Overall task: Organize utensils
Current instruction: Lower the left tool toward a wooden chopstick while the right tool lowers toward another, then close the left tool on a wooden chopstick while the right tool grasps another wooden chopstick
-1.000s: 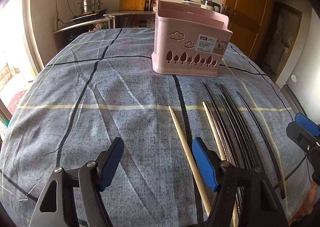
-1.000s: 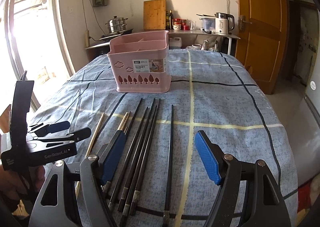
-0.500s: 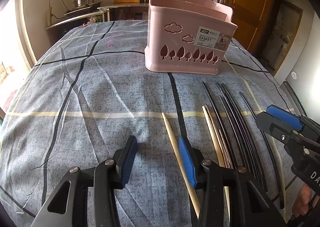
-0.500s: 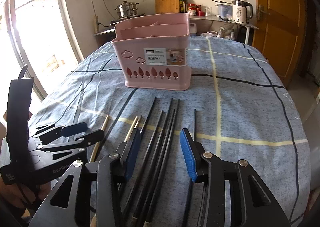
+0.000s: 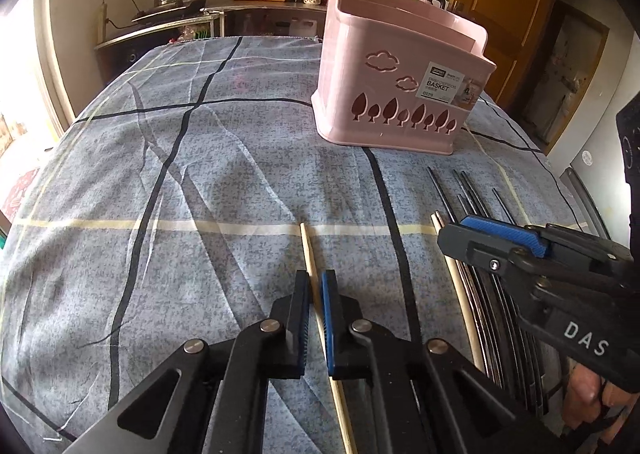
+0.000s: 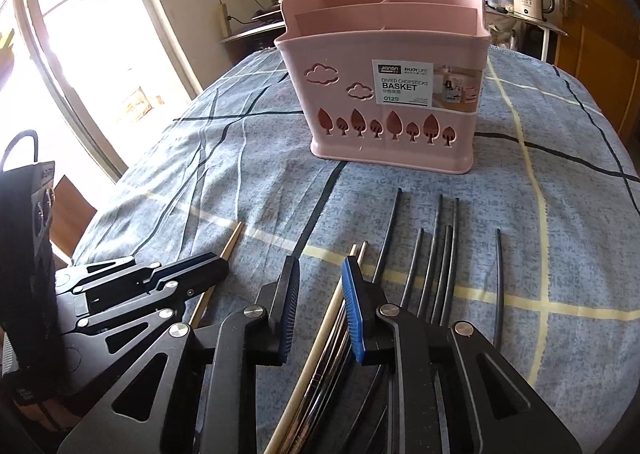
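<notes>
1. While the left gripper [image 5: 316, 290] has its jaws closed to a narrow slot around a single wooden chopstick [image 5: 310, 250], the left wrist view shows that stick lying flat on the table [image 5: 160, 173], apart from the rest. I judge the task barely begun: nothing visibly stands in the pink basket [image 5: 400, 93] near the far edge. It is smooth moulded plastic with cloud and tree cut-outs and a paper label. The tablecloth is soft, wrinkled blue fabric with dark and pale lines.

2. Seen from the right wrist view, the right gripper [image 6: 320, 290] is part open, its ribbed blue pads straddling a pale wooden chopstick [image 6: 326, 318] and shiny metal chopsticks [image 6: 360, 250], without a visible pinch. Thin, glossy black chopsticks [image 6: 440, 246] fan out just beside them toward the right edge. The basket's divided compartments look empty, so every stick remains to be sorted.
</notes>
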Available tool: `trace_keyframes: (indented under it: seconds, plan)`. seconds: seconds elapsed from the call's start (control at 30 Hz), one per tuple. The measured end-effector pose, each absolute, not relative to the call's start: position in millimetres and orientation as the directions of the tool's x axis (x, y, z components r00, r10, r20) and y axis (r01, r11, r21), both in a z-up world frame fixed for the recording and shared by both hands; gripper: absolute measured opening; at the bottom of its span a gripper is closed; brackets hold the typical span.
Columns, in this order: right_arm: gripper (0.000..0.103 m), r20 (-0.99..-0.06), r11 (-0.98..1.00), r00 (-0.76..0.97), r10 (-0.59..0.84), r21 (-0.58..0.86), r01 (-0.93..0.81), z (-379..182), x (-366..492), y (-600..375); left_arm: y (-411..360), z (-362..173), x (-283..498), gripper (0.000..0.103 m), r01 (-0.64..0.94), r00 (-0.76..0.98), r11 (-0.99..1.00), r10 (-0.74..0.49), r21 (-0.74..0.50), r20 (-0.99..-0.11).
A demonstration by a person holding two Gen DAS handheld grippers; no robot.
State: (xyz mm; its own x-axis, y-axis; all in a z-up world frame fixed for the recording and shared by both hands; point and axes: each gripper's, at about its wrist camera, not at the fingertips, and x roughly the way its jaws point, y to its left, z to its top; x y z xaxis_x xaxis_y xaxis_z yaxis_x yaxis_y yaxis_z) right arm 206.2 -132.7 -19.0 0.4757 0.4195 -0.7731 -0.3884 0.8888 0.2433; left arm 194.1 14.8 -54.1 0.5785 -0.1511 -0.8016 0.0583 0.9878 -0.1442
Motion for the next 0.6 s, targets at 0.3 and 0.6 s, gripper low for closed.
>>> trace_keyframes:
  seconds: [0.3, 0.6]
  plan:
    - [0.023, -0.808, 0.907, 0.455, 0.374, 0.217, -0.361, -30, 220, -124, 20, -54, 190, 0.006, 0.056, 0.585, 0.985, -0.164, -0.162, -0.795]
    - [0.023, -0.843, 0.919, 0.425, 0.329, 0.184, -0.348, -31, 229, -110, 26, -53, 188, 0.006, 0.051, 0.565, 0.982, -0.177, -0.180, -0.806]
